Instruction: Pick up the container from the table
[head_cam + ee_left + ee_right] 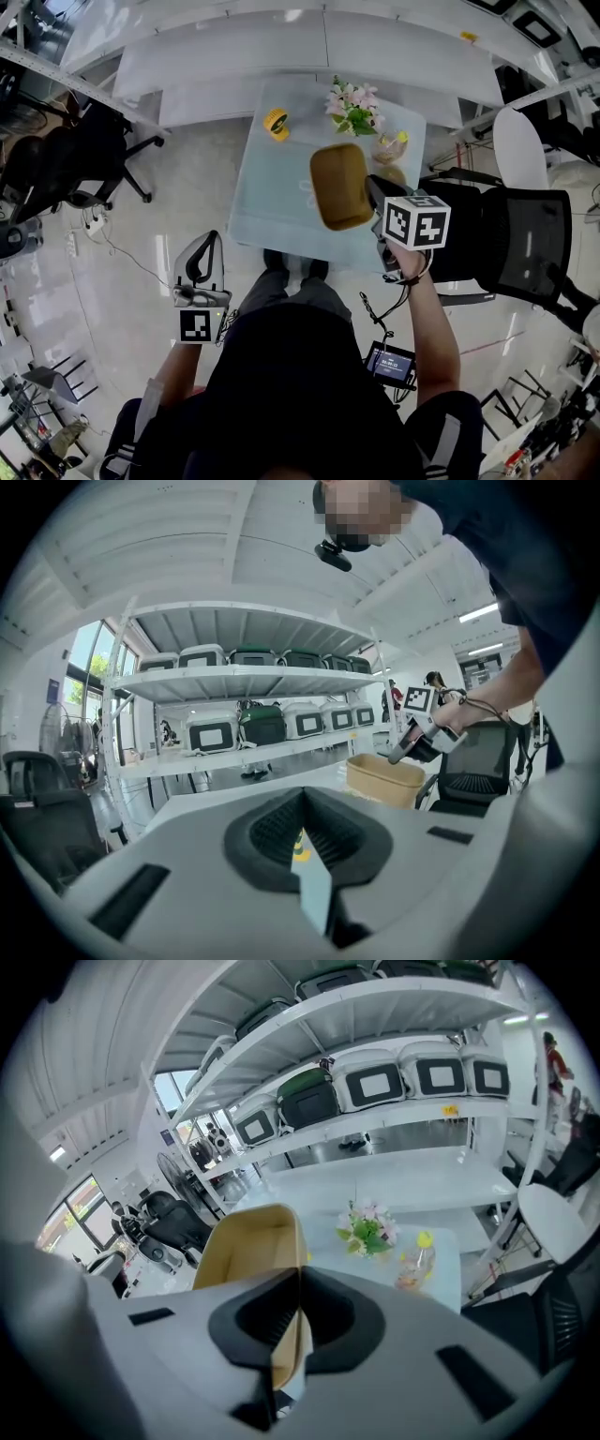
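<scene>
The tan open-topped container hangs tilted above the glass table, clear of its surface. My right gripper is shut on the container's right wall; in the right gripper view that thin wall runs straight between the closed pads of the right gripper. The left gripper view shows the container in the air with the right gripper's tip on its rim. My left gripper hangs low at the left, away from the table, its jaws together with nothing in them. In its own view, the left gripper points toward the shelves.
On the table's far side stand a bunch of pink flowers, a yellow object and a clear bottle. A black office chair is close on the right, more chairs on the left. White shelving holds several cases.
</scene>
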Available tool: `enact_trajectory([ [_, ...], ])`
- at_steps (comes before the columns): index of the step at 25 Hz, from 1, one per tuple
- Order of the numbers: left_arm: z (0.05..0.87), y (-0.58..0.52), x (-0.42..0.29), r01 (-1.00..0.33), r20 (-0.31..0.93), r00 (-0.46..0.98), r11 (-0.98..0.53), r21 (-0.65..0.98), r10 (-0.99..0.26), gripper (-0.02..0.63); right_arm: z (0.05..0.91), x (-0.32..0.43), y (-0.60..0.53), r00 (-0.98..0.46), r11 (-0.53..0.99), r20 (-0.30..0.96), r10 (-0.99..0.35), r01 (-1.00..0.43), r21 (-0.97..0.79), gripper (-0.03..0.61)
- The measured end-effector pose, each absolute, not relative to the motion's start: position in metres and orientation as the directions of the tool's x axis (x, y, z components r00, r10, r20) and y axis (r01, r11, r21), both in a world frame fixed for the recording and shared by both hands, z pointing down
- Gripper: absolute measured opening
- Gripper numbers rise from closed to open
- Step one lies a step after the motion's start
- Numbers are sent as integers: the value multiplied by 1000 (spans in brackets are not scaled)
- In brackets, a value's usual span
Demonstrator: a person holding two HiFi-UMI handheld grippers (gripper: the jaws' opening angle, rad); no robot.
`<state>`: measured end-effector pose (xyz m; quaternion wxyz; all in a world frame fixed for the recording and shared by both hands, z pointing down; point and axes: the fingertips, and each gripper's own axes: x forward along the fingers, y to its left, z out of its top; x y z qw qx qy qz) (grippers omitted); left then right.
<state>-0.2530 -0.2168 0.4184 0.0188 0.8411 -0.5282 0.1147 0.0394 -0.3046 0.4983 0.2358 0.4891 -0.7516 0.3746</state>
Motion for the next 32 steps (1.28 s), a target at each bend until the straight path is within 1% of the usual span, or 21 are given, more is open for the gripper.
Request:
enact_trajectory([
  [13, 401, -206, -242, -887, 169, 433, -452, -95, -885, 5, 441, 45, -270, -418, 246, 606, -677, -904, -348, 11],
  [20, 390, -202, -233, -880, 145, 451, -466, -95, -881, 5, 405, 53, -247, -394, 251, 487, -780, -909, -334, 11],
  [32, 365, -191, -216, -868, 102, 482, -490, -80, -870, 5, 362, 65, -202, -285, 226, 291, -913, -949, -219, 11],
])
